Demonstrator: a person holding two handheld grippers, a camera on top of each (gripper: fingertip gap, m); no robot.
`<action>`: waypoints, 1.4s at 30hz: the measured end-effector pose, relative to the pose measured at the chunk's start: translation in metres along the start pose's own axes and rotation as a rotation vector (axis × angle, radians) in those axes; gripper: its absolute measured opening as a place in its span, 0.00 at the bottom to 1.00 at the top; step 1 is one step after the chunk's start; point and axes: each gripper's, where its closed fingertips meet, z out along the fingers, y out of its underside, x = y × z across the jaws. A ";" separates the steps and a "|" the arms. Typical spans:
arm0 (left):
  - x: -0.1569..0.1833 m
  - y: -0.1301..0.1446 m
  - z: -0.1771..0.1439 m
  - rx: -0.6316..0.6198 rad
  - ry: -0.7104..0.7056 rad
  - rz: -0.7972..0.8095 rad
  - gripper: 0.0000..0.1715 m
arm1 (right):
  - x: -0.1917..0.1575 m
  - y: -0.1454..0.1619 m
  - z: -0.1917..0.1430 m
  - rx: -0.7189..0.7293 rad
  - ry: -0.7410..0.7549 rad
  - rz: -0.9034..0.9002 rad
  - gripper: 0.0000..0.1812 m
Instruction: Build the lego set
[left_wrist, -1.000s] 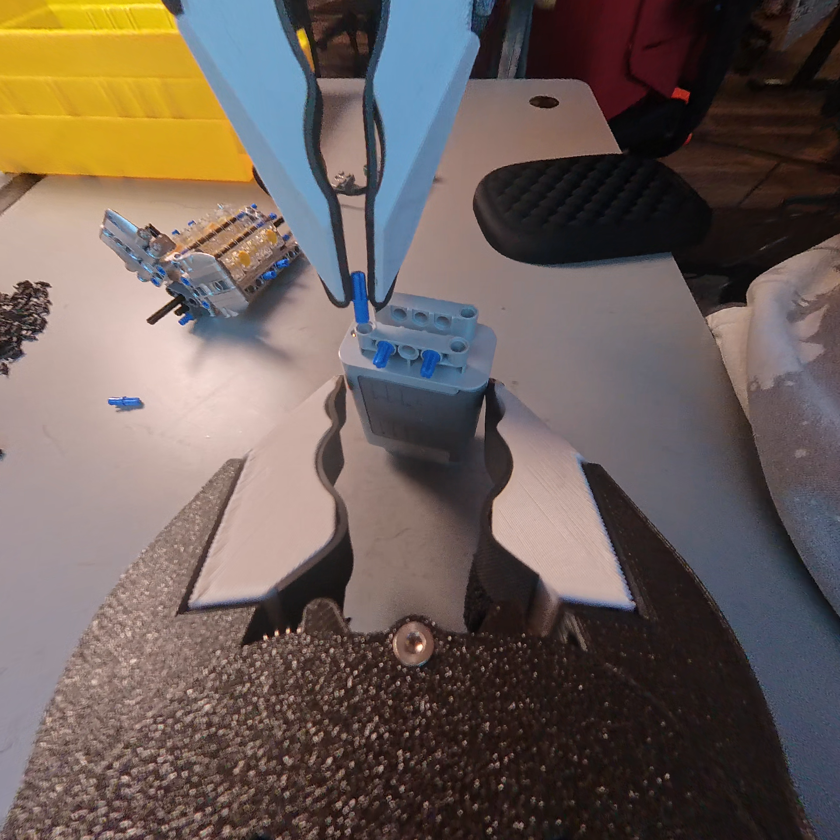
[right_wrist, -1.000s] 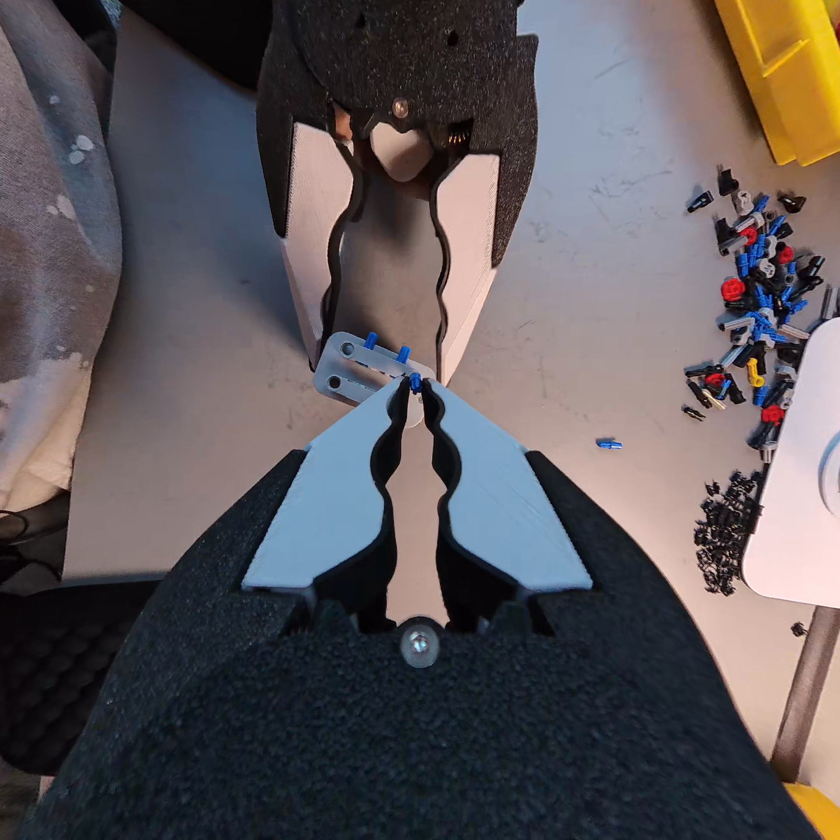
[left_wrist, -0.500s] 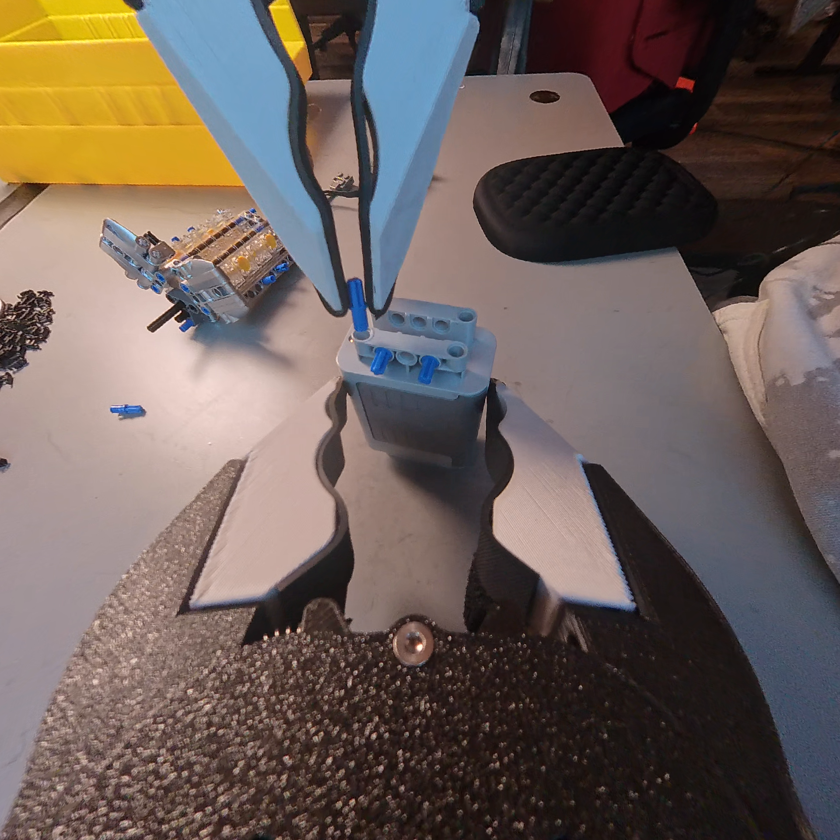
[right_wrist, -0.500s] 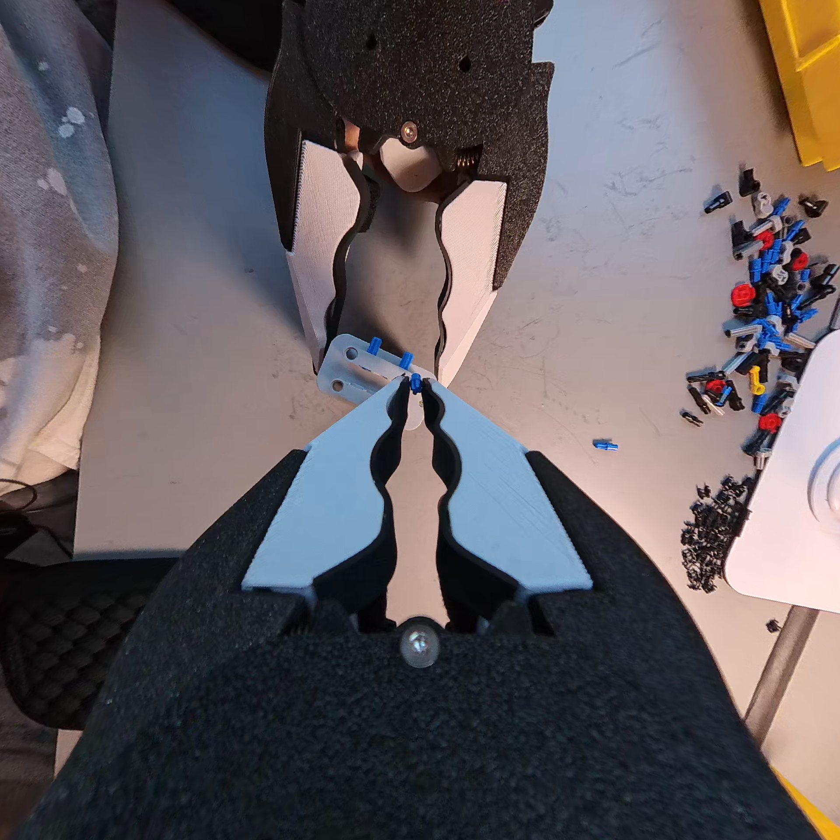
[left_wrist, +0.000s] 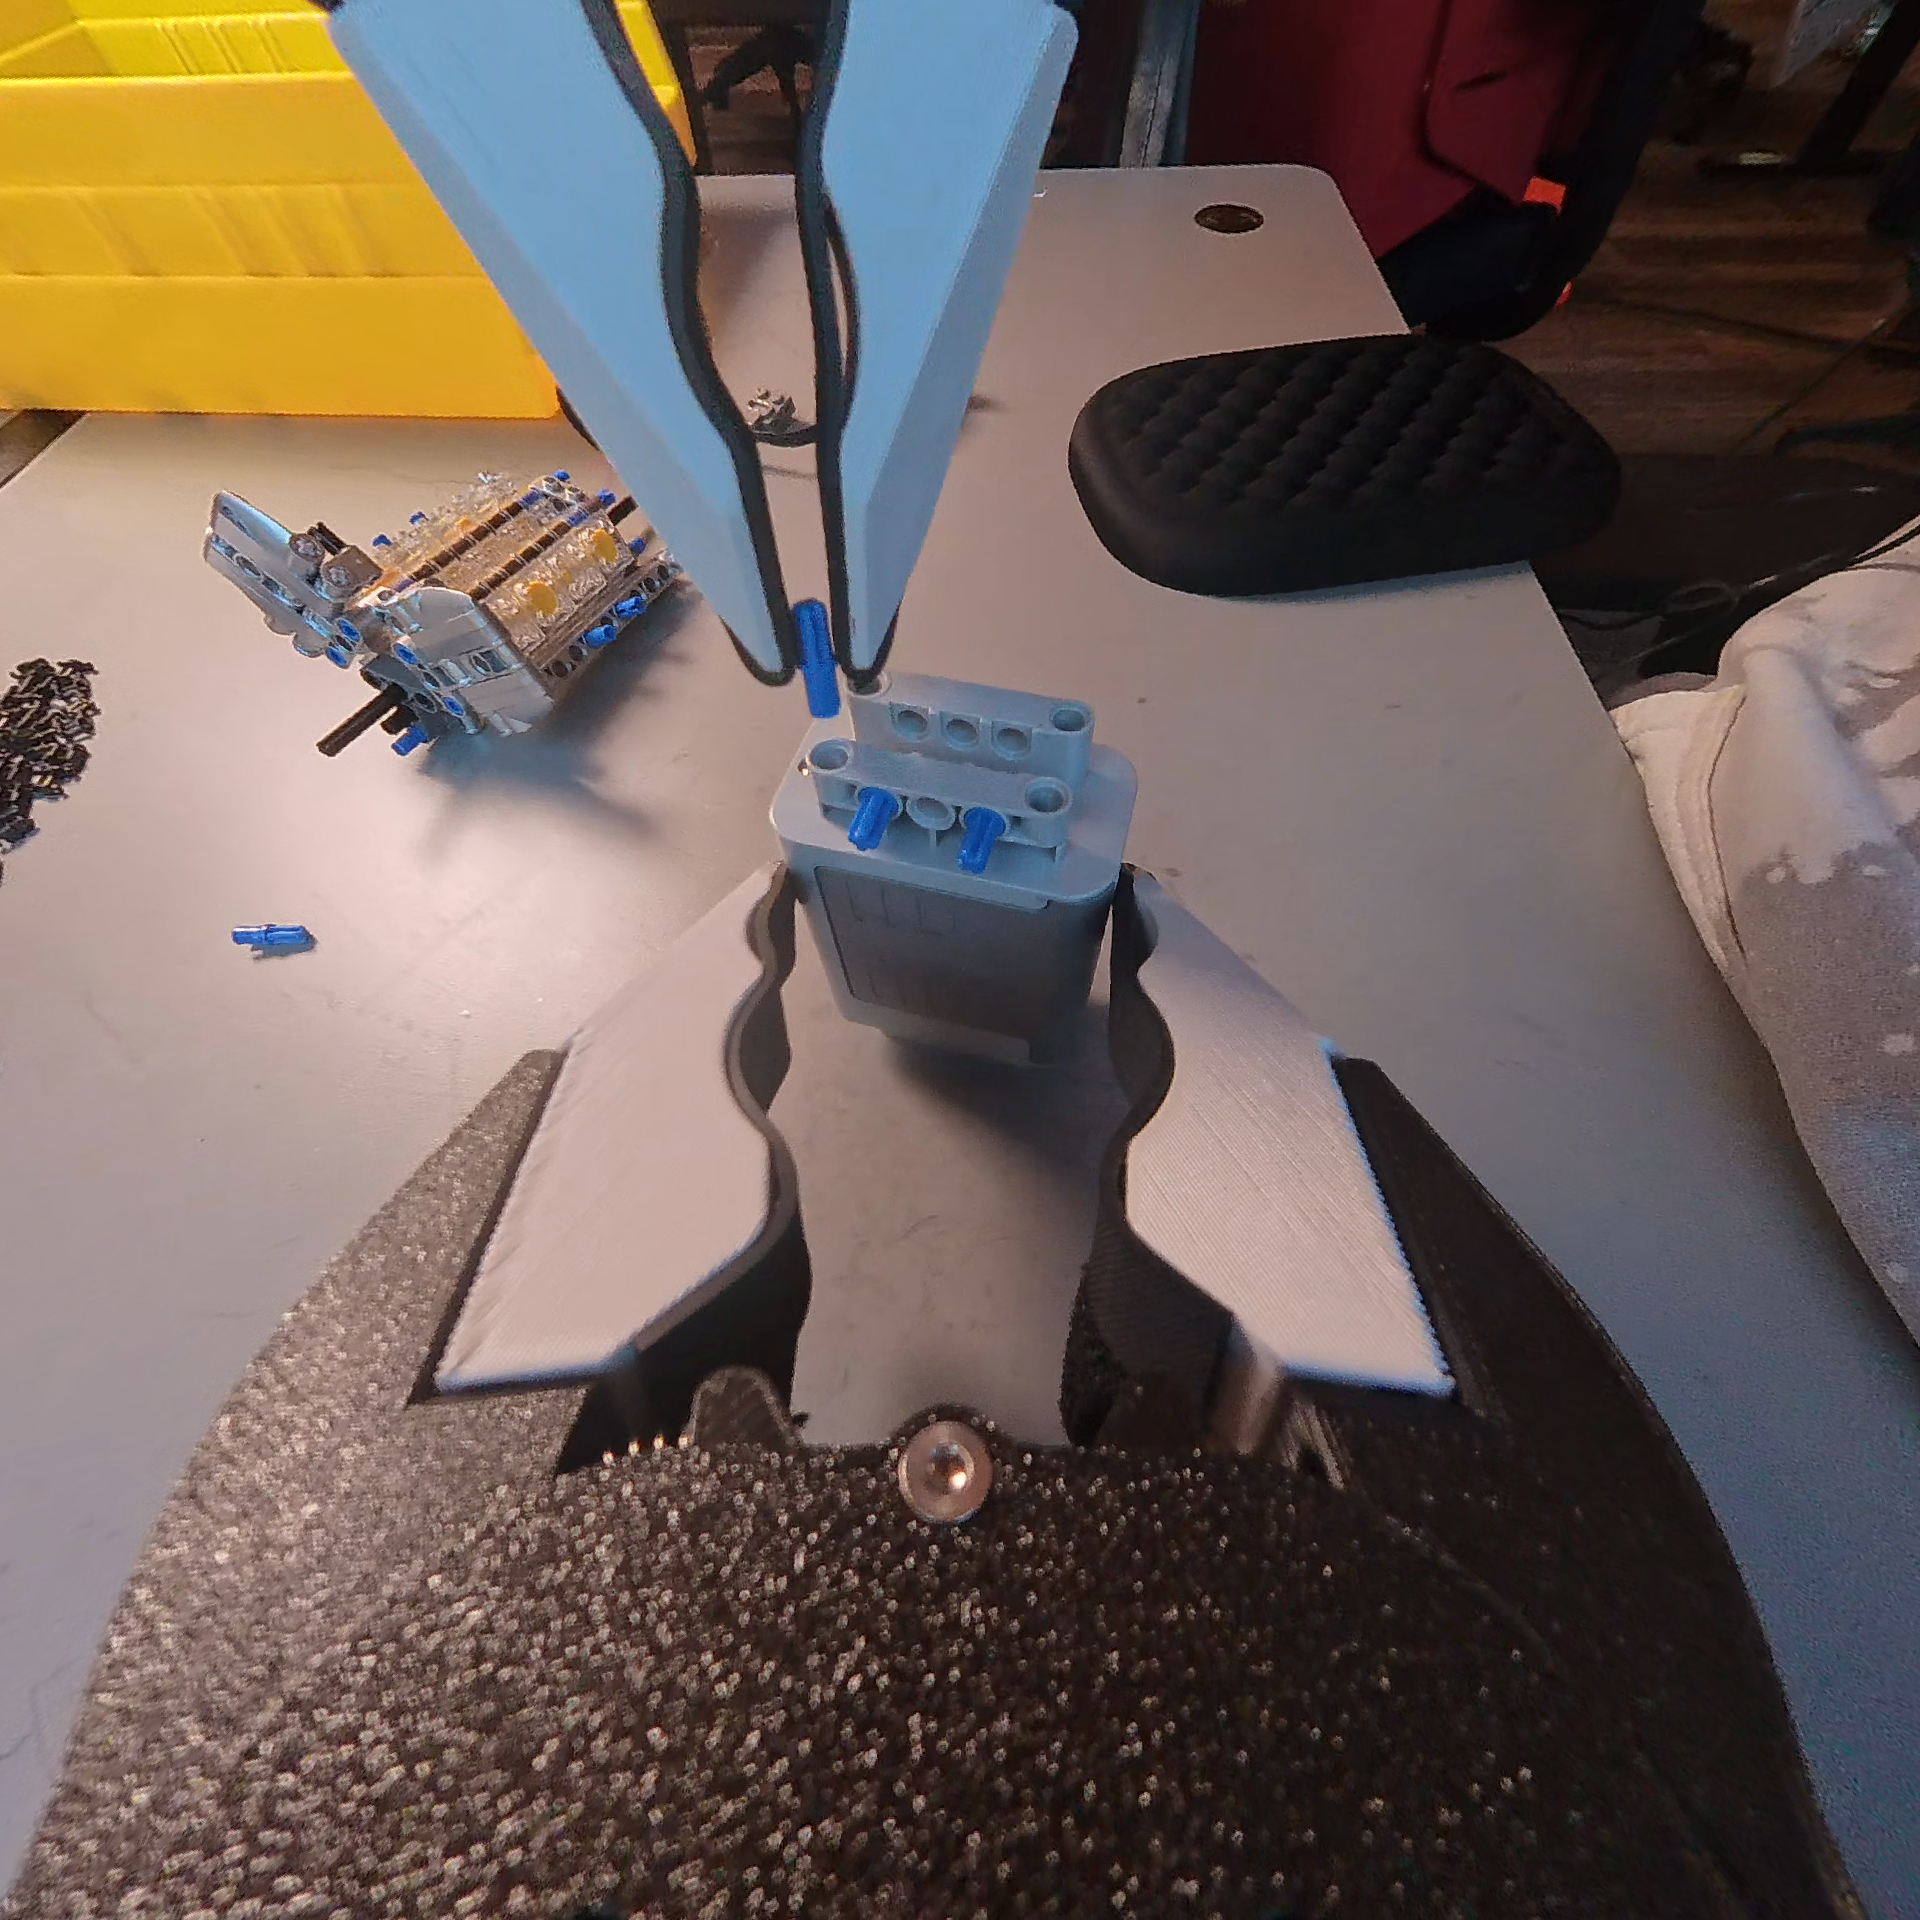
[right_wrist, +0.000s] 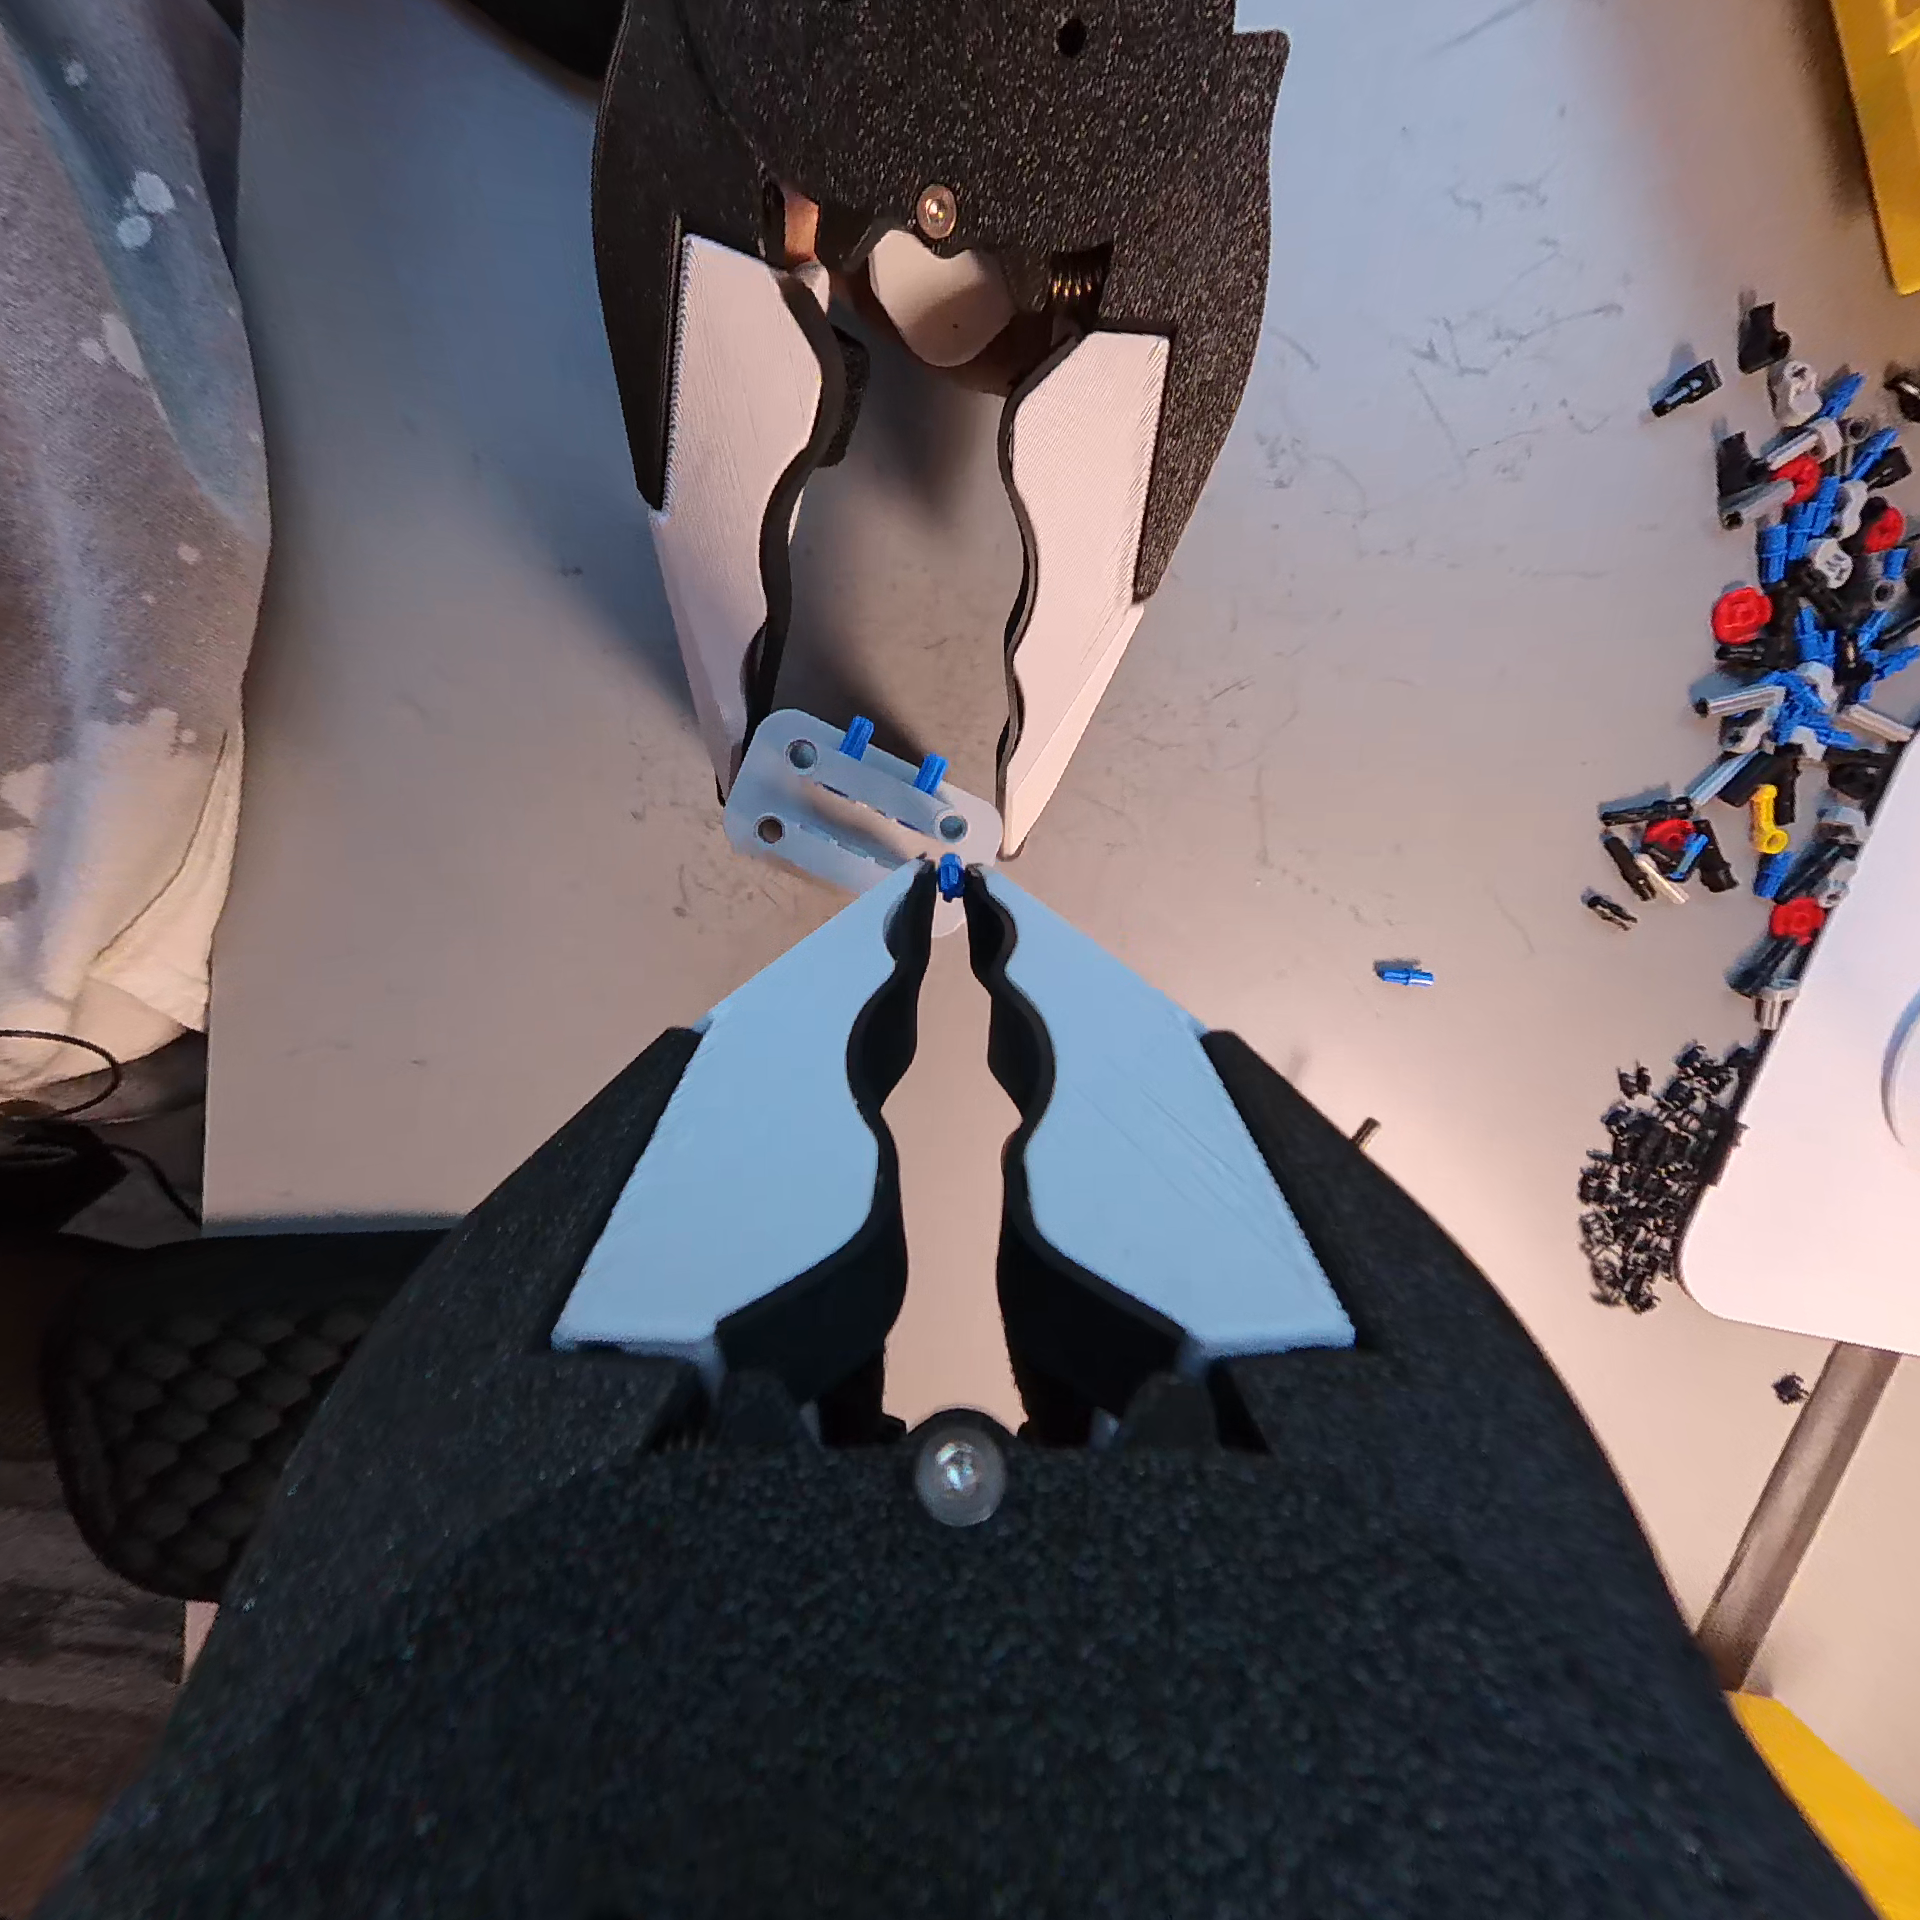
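My left tongs (left_wrist: 951, 914) grip a grey box-shaped building-block part (left_wrist: 951, 935), one finger pressed against each of its side walls, holding it upright above the grey bench (left_wrist: 312, 1091). On top of the part sit two short grey beams with round holes; two blue pins (left_wrist: 868, 821) stick out of the nearer beam toward my left camera.

My right tongs (right_wrist: 948, 881) come down from above, narrowed onto a single blue pin (left_wrist: 814, 660), pinched upright between the fingertips. In the left wrist view its lower end hangs just above the part's top corner, beside the farther beam; I cannot tell whether it touches.

Toward the bench's far left stands a built block model (left_wrist: 457, 613) in grey, clear and yellow pieces, with a black axle poking out. One loose blue pin (left_wrist: 272, 936) lies alone on the bench nearer its left edge. A pile of mixed small pieces (right_wrist: 1808, 623), blue, black, grey and red, and a heap of tiny black pins (right_wrist: 1652, 1174) lie beside a white tray (right_wrist: 1829, 1143). Yellow bins (left_wrist: 260, 208) stand along the far left edge. A black quilted chair seat (left_wrist: 1340, 457) sits off the bench's right edge, with pale speckled cloth (left_wrist: 1818, 831) nearer.
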 end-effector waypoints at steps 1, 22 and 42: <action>0.000 0.000 0.000 0.000 0.000 0.000 0.34 | 0.000 0.001 -0.001 0.000 0.000 0.004 0.02; -0.001 -0.008 0.004 0.035 -0.033 0.035 0.37 | -0.006 0.010 0.001 -0.124 -0.031 -0.037 0.02; -0.001 -0.007 0.005 0.029 -0.024 0.014 0.37 | -0.006 0.008 0.001 -0.227 -0.066 -0.060 0.02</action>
